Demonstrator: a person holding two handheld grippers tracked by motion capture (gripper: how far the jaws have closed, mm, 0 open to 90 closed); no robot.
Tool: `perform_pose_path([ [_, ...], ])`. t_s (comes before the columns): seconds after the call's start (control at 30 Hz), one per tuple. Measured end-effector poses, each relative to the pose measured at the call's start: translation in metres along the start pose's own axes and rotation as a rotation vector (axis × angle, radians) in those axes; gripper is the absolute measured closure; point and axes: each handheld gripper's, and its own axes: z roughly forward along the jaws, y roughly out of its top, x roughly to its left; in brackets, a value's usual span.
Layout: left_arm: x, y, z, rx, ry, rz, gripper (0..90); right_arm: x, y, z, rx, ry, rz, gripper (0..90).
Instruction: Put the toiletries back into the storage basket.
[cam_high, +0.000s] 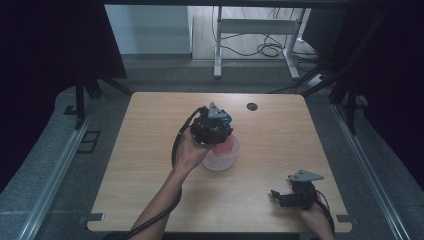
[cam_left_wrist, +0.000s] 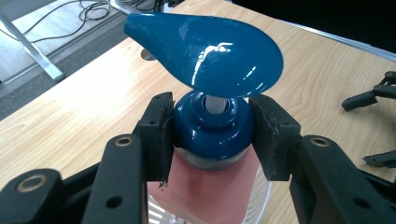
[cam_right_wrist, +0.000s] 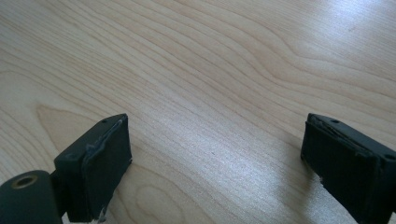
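Bottle (cam_left_wrist: 212, 186), pink-bodied with a blue pump top (cam_left_wrist: 205, 53), stands upright in a white basket (cam_high: 221, 159) near the middle of the worktop (cam_high: 150, 165). In the left gripper view its blue collar (cam_left_wrist: 214, 128) sits squarely between the two black fingers (cam_left_wrist: 156, 135), both pads pressing on it from either side, and the broad pump head spreads out just above them. Below the collar the pink body drops into the basket, whose white rim shows at the bottom edge of that view.

From the high view the left gripper (cam_high: 212, 127) sits over the basket, the hand (cam_high: 187, 152) wrapped around its body from the near left side and its cable trailing back along the forearm. So the left gripper is clamped on the bottle at the collar.

Well apart from the basket, at the near right corner of the worktop, the right gripper (cam_high: 282, 197) rests low by the wood, its fingers pointing left. In the right gripper view its fingers (cam_right_wrist: 100, 163) stand wide apart with bare wood grain between them, holding nothing.

A round cable hole (cam_high: 252, 106) lies at the far side of the worktop, beyond the basket.
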Motion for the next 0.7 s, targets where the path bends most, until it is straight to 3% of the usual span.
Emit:
perform_pose_path([
  [0.7, -0.002, -0.022, 0.015, -0.004, 0.010, -0.020, 52.9, 0.000, 0.000, 0.000, 0.000, 0.001, -0.003, 8.2],
])
